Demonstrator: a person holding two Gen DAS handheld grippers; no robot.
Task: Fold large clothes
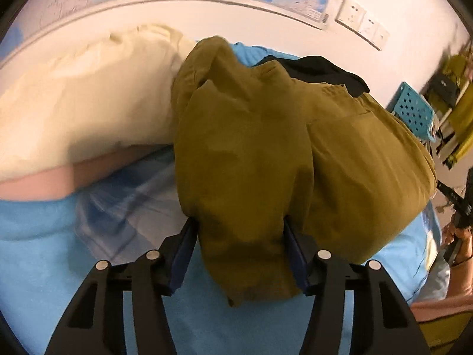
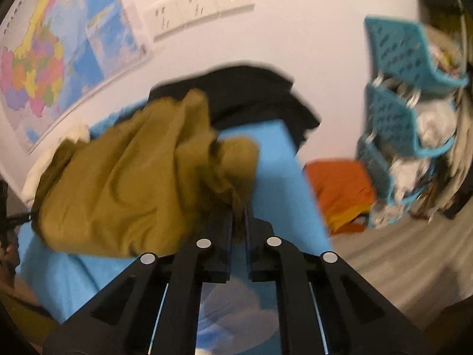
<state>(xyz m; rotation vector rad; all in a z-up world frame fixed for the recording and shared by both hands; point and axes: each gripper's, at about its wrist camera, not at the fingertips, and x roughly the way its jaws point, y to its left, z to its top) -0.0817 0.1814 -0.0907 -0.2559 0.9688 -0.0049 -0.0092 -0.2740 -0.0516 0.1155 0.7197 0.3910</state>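
Olive garment (image 1: 266, 153) bunched mid blue bed (image 1: 44, 266), by its right edge.
Right gripper (image 2: 239, 222) is clamped on a fabric edge for lifting; left gripper (image 1: 239, 251) straddles a hanging fold, jaws apart, likely about to pinch.

Two grippers are at work, the left gripper (image 1: 240, 236) and the right gripper (image 2: 238, 219). Of clothes on the blue surface I count three: one olive-green garment (image 1: 266, 153), one black garment (image 2: 251, 94) behind it, and one cream-white piece (image 1: 82, 103) beside it. One orange bundle (image 2: 340, 189) lies off to the side. One wall map (image 2: 59, 59) hangs above, with one strip of three sockets (image 2: 201, 9). The turquoise baskets (image 2: 396, 56) look stacked three high, though blur makes that count uncertain.
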